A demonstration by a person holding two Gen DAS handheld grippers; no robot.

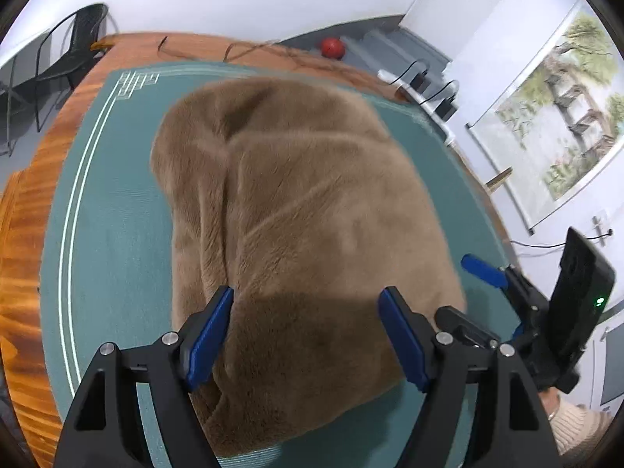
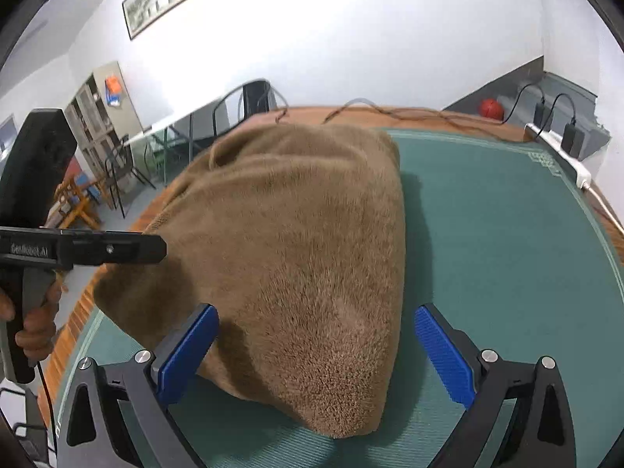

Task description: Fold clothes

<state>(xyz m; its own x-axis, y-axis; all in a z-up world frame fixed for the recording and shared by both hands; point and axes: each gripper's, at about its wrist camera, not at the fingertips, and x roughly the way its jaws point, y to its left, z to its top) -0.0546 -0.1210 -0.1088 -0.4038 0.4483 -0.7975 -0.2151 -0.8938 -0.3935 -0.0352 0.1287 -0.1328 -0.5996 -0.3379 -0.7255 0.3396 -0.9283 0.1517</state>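
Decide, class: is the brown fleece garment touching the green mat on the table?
Touching. The right wrist view shows the brown fleece garment lying on the green mat, its near edge resting flat on the cloth with no gap; the left wrist view agrees.

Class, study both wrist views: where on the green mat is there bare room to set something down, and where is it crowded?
Bare mat lies between the brown garment and the striped mat border beside the wooden table edge. In the right wrist view, open mat spreads from the garment toward the power strip. The near garment edge is crowded by the left gripper and right gripper.
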